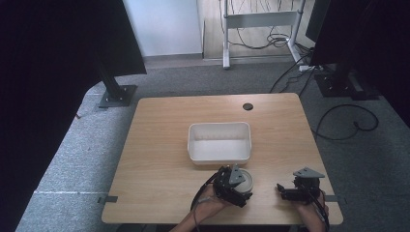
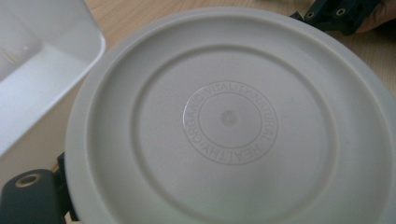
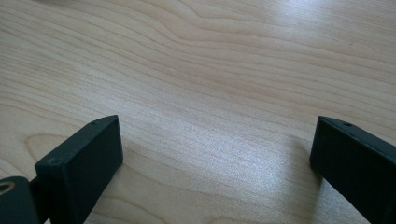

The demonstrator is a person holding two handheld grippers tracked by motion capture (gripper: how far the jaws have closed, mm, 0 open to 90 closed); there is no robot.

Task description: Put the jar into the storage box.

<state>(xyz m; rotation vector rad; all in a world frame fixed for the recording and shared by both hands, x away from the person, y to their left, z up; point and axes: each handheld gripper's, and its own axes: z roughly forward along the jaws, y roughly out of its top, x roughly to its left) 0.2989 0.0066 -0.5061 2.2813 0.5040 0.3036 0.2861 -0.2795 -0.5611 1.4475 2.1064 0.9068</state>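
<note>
Gripping the round grey lid (image 2: pixel 229 121) beside the white tub (image 1: pixel 220 141), your left gripper (image 1: pixel 238 186); right gripper (image 3: pixel 215 154) spread, over bare table (image 3: pixel 224 60).

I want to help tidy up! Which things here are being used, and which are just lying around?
Being used:
round white plastic lid, at the left gripper
white rectangular plastic tub

Lying around:
black cables on the grey carpet
black floor stand
</note>
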